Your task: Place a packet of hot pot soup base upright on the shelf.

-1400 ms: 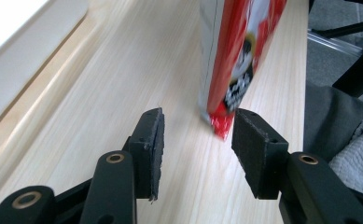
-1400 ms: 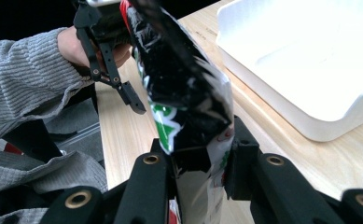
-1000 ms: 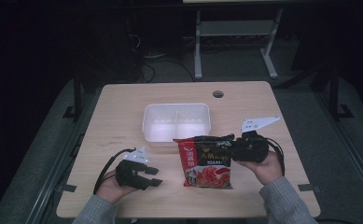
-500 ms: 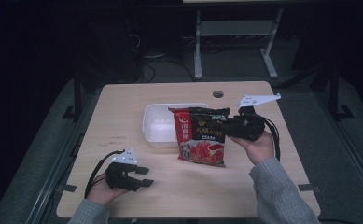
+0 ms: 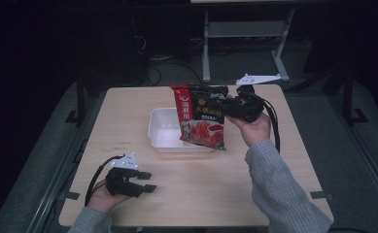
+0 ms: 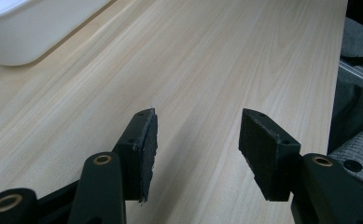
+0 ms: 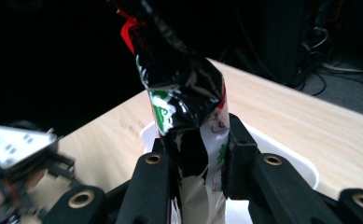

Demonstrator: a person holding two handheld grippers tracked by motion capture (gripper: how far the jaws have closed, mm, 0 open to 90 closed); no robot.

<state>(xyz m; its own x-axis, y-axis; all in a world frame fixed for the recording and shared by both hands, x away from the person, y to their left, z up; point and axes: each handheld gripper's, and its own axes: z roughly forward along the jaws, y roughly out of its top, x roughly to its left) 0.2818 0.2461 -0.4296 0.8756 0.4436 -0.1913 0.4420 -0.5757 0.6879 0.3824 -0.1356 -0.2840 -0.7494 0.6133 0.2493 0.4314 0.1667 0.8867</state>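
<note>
The table (image 5: 274, 160) bears a white tub (image 5: 163, 139) near its middle. Above the tub's right part hangs a red and black packet (image 5: 201, 119), lifted clear of the wood and held by its upper edge. The right gripper (image 5: 235, 106) has its jaws clamped on that crumpled edge; the right gripper view shows the film bunched between them. The left gripper (image 5: 145, 181) rests low at the table's near left, jaws apart and empty. The grip is on a thin, slick fold, so the packet could slip out, or swing and catch the tub's rim and land half outside.
</note>
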